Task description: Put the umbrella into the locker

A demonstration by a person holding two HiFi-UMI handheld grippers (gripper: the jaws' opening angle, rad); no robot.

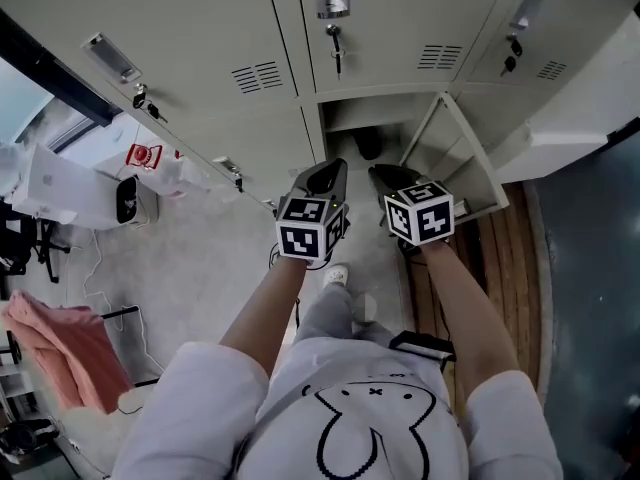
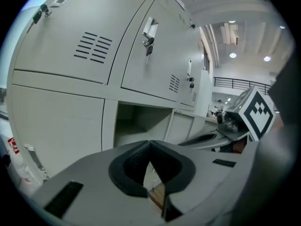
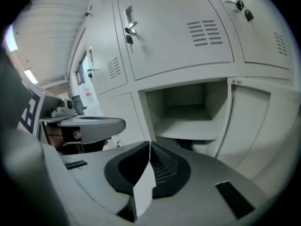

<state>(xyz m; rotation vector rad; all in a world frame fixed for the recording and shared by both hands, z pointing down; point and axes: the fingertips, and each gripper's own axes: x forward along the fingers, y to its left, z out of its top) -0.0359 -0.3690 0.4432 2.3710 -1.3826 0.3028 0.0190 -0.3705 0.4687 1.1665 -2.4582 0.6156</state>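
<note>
Locker room with a grey floor (image 1: pixel 200 268) and a strip of wooden boards (image 1: pixel 500 258) along the right.

Head view:
- A bank of pale metal lockers (image 1: pixel 200 28) runs across the top. The doors are vented and keys (image 1: pixel 337 48) hang in the locks.
- One open locker (image 1: pixel 370 118) sits in the lower row, its door (image 1: pixel 455 153) swung out to the right.
- The umbrella (image 1: pixel 368 143) shows only as a dark shape low inside that compartment, with no detail legible.
- A person (image 1: pixel 300 408) stands before it in a white top with a line-drawn rabbit (image 1: pixel 370 418), both forearms raised.
- The left gripper (image 1: pixel 325 173) and right gripper (image 1: pixel 385 176) are side by side in front of the open locker, near each other. Each has its marker cube (image 1: pixel 305 228) turned to the camera, and neither carries anything.
- A pink cloth (image 1: pixel 60 353) lies at the far left. A white bag (image 1: pixel 150 158) with red print sits by the locker base.

Left gripper view:
- The dark pads (image 2: pixel 134 166) are pressed together at the tips, with nothing between them.
- The open locker is straight ahead beyond them, with its interior visible.
- The right gripper is at the right edge, cube showing.

Right gripper view:
- The jaws are likewise pressed together, tips meeting, with nothing pinched.
- The open locker is ahead, with a shelf (image 3: pixel 188 128) across it.
- The umbrella's dark shape lies under that shelf at the bottom of the compartment, mostly hidden.
- The door stands open at the right.
- The left gripper is at the left edge, seen side on.
</note>
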